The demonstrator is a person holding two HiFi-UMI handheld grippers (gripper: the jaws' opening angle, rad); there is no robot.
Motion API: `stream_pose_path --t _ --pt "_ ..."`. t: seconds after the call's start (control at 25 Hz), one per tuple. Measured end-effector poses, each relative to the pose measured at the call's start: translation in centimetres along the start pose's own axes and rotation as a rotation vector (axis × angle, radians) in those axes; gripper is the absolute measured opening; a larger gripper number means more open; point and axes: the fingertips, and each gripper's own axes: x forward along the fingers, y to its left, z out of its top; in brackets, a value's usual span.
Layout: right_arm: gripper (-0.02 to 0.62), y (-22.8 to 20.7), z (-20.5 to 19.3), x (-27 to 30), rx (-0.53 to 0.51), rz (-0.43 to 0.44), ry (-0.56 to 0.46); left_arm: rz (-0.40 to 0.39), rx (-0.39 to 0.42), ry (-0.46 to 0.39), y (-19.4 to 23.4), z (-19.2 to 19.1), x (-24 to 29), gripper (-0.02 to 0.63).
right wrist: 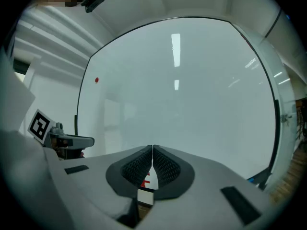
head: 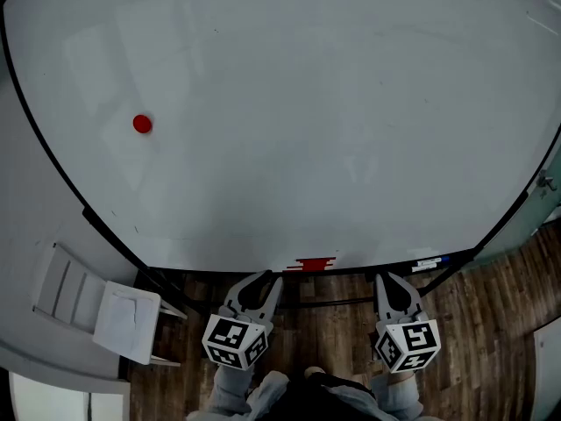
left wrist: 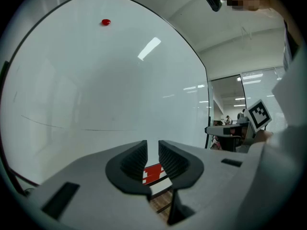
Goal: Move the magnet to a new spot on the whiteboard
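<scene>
One whiteboard [head: 307,103], one red magnet [head: 142,124], and two tools: left hand-held gripper [head: 270,279], right hand-held gripper [head: 387,279].

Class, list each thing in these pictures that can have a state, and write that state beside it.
magnet: stuck on the whiteboard, untouched
whiteboard: upright, no writing to be seen
left claw: slightly open, empty
right claw: shut, empty
</scene>
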Motion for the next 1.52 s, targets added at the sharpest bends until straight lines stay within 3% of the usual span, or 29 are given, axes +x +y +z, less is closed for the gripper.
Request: stream_pose_path --t 0.2,0.4,0.96,1.52 --pt "0.028 -0.5 -1.5 -0.2 0.019 -0.015 0.028 -0.061 0.002 0.026 -1.6 -0.8 1.0 0.023" --pt "0.028 -1.4 -2.0 -0.5 0.037 -0.020 0.033 -0.065 0.030 0.052 -2.0 -1.3 2.1 0.009" --pt "0.026 -0.4 -0.8 0.5 0.018 0.070 0.005 0.035 0.041 -0.027 -1.2 0.3 1.9 0.009" --pt "0.026 1.0 -0.9 1.5 0.038 0.116 0.010 0.041 0.056 0.004 -0.5 -0.4 1.3 0.009"
